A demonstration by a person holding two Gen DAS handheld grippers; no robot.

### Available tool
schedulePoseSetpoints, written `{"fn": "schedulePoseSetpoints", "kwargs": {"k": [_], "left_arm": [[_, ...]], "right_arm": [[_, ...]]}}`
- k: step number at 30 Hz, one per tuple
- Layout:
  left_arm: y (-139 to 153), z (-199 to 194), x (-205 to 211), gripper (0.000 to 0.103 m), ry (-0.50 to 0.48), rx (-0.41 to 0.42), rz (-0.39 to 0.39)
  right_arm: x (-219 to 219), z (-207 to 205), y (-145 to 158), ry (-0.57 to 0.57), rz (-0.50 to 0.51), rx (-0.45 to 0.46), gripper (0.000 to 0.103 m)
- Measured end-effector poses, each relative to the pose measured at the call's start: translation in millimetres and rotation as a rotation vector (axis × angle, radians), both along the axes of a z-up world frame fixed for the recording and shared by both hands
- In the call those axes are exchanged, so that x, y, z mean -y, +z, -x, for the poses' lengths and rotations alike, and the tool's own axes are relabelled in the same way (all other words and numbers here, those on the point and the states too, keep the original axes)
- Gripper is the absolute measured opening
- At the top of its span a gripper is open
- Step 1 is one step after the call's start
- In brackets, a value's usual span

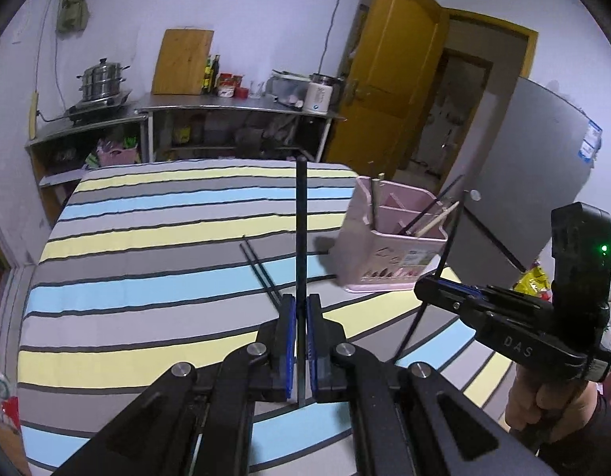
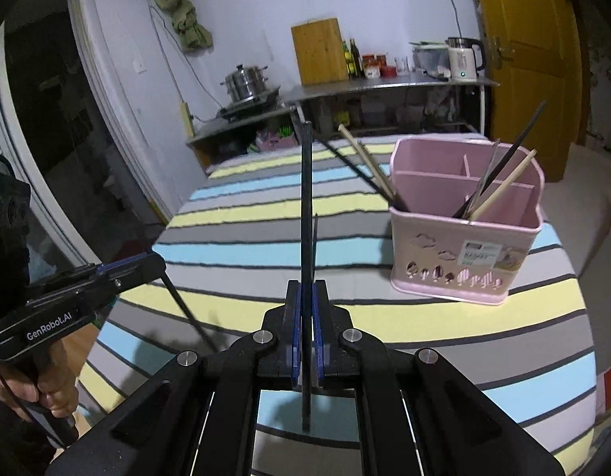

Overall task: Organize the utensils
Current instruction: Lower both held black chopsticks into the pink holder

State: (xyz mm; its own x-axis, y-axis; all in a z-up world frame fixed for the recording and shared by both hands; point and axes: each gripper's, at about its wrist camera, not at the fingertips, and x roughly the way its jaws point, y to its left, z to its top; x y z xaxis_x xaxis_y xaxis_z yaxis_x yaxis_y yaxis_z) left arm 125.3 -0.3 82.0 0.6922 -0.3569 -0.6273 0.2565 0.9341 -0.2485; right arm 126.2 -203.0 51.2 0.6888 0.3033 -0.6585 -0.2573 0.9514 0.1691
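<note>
Both grippers clamped on a dark chopstick each, sticks upright; pink basket sits far-right, nearer the right gripper than the left gripper.

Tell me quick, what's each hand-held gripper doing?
Left hand-held gripper: closed on a black chopstick.
Right hand-held gripper: closed on another black chopstick.

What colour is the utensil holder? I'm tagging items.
Pink; the holder shows best in the right wrist view.
</note>
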Motion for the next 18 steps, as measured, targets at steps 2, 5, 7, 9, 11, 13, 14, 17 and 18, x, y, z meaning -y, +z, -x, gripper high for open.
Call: {"fn": "schedulePoseSetpoints", "kwargs": {"k": [2,5,7,9,11,13,14,17,18], "left_arm": [[5,1,3,0.005,-0.011,0.007,0.003],[12,0,9,0.005,-0.03,0.014,0.01],[15,-1,12,0.005,-0.042,0.017,0.016],[17,-3,15,0.005,-0.053,0.015,0.022],[19,-5,19,0.005,-0.066,0.012,0.029],[19,-9,22,0.005,-0.078,0.01,0.036],[20,-11,24,0.005,-0.084,0.008,0.04],[22,-19,32,0.005,-0.105,0.006,0.05],[23,-21,35,0.005,-0.113,0.008,0.051]], "right_arm": [[3,4,6,-0.006,-0.005,0.014,0.005],[9,4,12,-0.015,-0.014,0.029,0.005],[14,5,16,-0.022,-0.017,0.037,0.005],[17,5,18,-0.031,-0.017,0.043,0.005],[19,6,21,-0.039,-0.016,0.049,0.005],[22,7,23,-0.046,-0.015,0.056,0.005],[24,9,24,-0.049,-0.014,0.058,0.005],[29,9,26,-0.063,-0.013,0.064,0.005],[31,8,27,-0.068,-0.012,0.066,0.005]]}}
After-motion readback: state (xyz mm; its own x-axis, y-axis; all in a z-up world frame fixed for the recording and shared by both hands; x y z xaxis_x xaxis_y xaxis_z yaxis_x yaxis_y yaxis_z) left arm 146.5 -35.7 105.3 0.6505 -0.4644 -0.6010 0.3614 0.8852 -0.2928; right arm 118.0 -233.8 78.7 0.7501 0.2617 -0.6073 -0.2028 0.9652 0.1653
